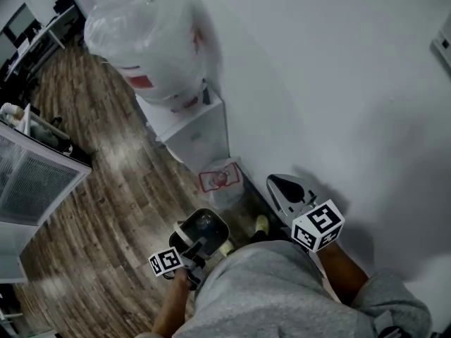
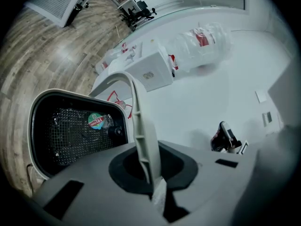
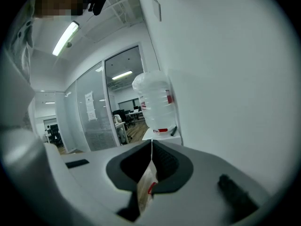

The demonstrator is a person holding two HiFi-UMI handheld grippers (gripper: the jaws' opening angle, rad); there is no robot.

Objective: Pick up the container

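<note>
The container [image 2: 70, 131] is a white-rimmed tub with a black mesh inside and a round sticker. Its white bail handle [image 2: 141, 126] rises up between the jaws of my left gripper [image 2: 146, 167], which is shut on it. In the head view the container [image 1: 204, 227] hangs low above the wooden floor, beside the person's grey clothing, with my left gripper [image 1: 196, 251] just behind it. My right gripper [image 1: 283, 191] is held close to the white wall, its pads together with nothing between them. In its own view that right gripper [image 3: 150, 166] faces along the wall.
A white water dispenser [image 1: 190, 129] with a plastic-wrapped bottle [image 1: 151, 37] stands against the wall. A small bin lined with a red-printed bag [image 1: 220, 180] sits in front of it. A white slatted appliance [image 1: 35, 174] is at the left. Desks and chairs stand far off.
</note>
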